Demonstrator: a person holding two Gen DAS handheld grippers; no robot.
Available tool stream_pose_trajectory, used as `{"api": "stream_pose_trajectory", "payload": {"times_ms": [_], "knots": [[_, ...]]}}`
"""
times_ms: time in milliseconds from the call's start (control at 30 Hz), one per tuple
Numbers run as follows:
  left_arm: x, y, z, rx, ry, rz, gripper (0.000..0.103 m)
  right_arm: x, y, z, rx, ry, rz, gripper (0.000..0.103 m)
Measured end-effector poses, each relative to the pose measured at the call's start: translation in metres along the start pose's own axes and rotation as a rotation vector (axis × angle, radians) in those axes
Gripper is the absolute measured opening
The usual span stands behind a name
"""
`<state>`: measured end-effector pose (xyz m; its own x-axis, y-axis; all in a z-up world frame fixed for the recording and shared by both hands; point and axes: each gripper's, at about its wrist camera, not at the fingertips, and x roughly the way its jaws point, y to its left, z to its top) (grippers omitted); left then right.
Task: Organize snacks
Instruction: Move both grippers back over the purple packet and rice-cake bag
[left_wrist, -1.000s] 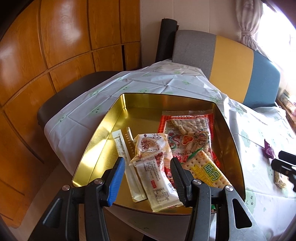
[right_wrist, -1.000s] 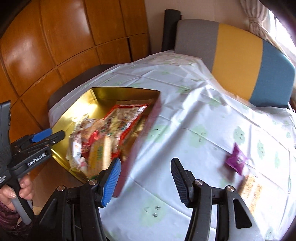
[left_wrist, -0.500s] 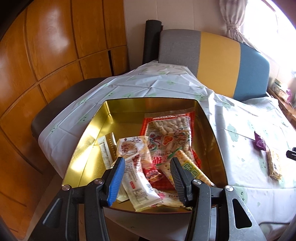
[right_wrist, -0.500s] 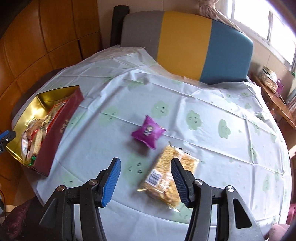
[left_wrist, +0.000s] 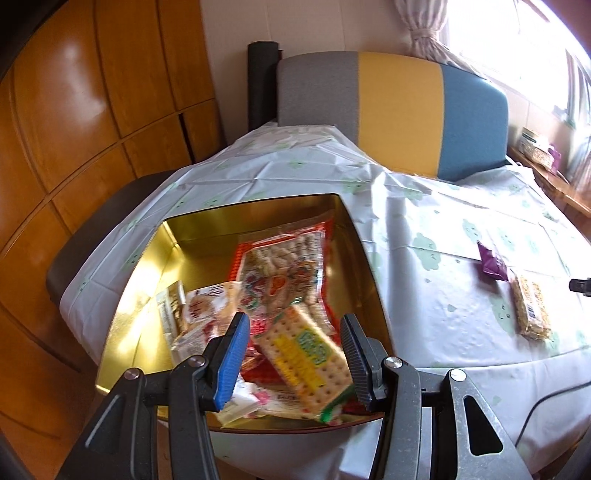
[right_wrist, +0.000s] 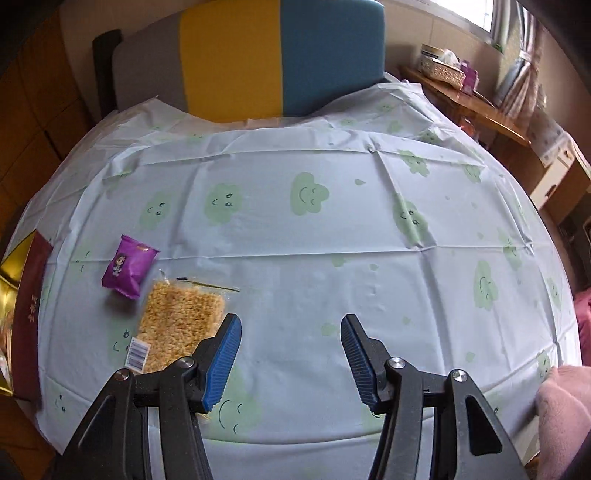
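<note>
Snacks (right_wrist: 177, 325) lie left; right gripper (right_wrist: 291, 339) parted over bare tablecloth (right_wrist: 332, 258).

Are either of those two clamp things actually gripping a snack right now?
No. The left gripper hangs open above the snacks in the gold tin, and the right gripper is open over the cloud-print tablecloth.

The right gripper (right_wrist: 291, 354) hangs with jaws apart over bare cloud-printed tablecloth (right_wrist: 314, 251). A clear packet of golden noodle snack (right_wrist: 177, 325) lies just left, a purple pouch (right_wrist: 127, 266) beyond it.
</note>
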<state>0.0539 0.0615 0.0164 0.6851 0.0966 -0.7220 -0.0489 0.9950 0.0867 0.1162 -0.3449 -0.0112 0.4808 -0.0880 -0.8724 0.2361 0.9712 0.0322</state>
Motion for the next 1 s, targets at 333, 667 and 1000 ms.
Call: {"api": "stream_pose_trajectory", "payload": {"times_ms": [333, 667, 1000], "knots": [[0.005, -0.039, 0.004, 0.076, 0.013, -0.056, 0.052, 0.006, -0.012, -0.003, 0.049, 0.045, -0.032, 0.057], [0.008, -0.063, 0.002, 0.118, 0.035, -0.093, 0.052, 0.008, -0.014, -0.003, 0.054, 0.059, -0.053, 0.057], [0.015, -0.079, 0.001, 0.145, 0.062, -0.109, 0.051, 0.008, -0.013, -0.004, 0.054, 0.059, -0.053, 0.057]]}}
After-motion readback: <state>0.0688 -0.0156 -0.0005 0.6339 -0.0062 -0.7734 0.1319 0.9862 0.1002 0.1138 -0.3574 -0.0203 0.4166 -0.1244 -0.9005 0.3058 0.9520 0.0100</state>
